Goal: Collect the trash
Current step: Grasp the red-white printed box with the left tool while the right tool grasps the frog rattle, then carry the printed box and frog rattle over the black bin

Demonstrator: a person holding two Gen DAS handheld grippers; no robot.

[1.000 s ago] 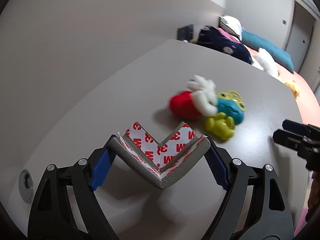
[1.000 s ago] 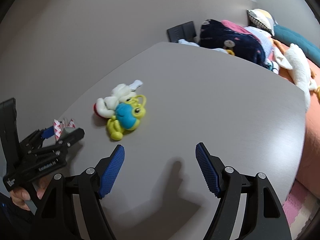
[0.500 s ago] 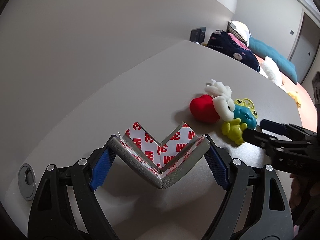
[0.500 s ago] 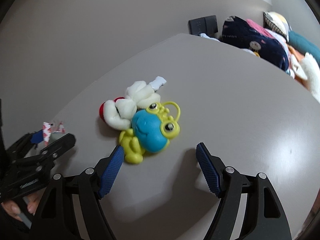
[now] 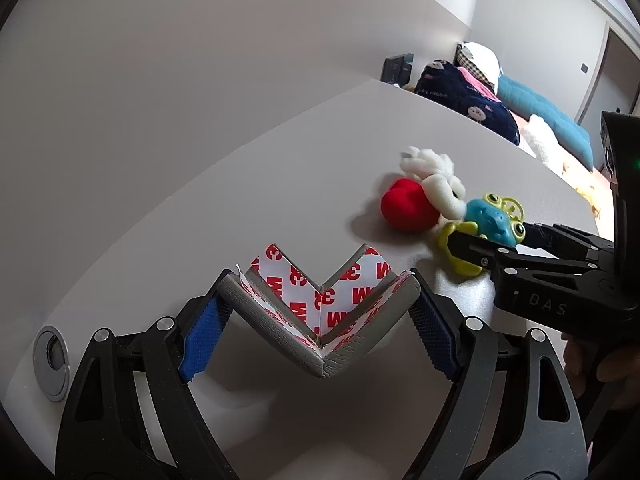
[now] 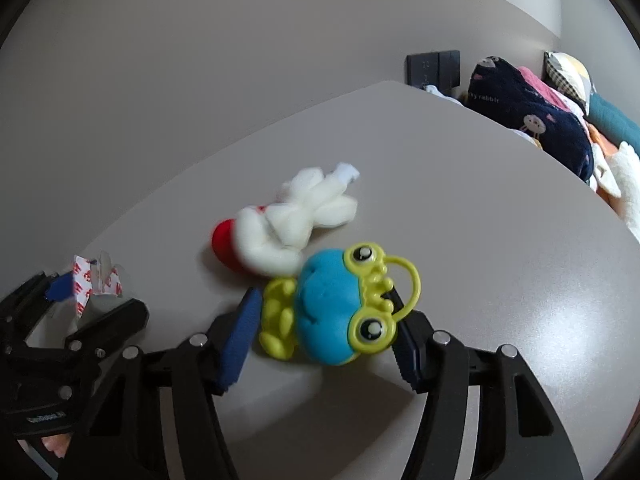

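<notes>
My left gripper (image 5: 318, 322) is shut on a grey foam corner guard (image 5: 320, 312) with white backing paper printed with red letters, held just above the grey table (image 5: 240, 200). The left gripper also shows in the right wrist view (image 6: 86, 292). My right gripper (image 6: 324, 322) is open, its two fingers on either side of a blue and yellow-green frog toy (image 6: 336, 304) that lies on the table. In the left wrist view the right gripper (image 5: 496, 240) reaches the frog toy (image 5: 486, 220) from the right.
A white and red plush toy (image 6: 280, 236) lies against the frog toy's far side. A metal cable grommet (image 5: 50, 360) sits in the table at the left. Beyond the far table edge lie a dark blue plush cushion (image 6: 532, 120), pillows and a black wall panel (image 6: 432, 66).
My right gripper has moved forward to the frog toy, which now lies between its open fingers. My left gripper still holds the corner guard and has shifted little.
</notes>
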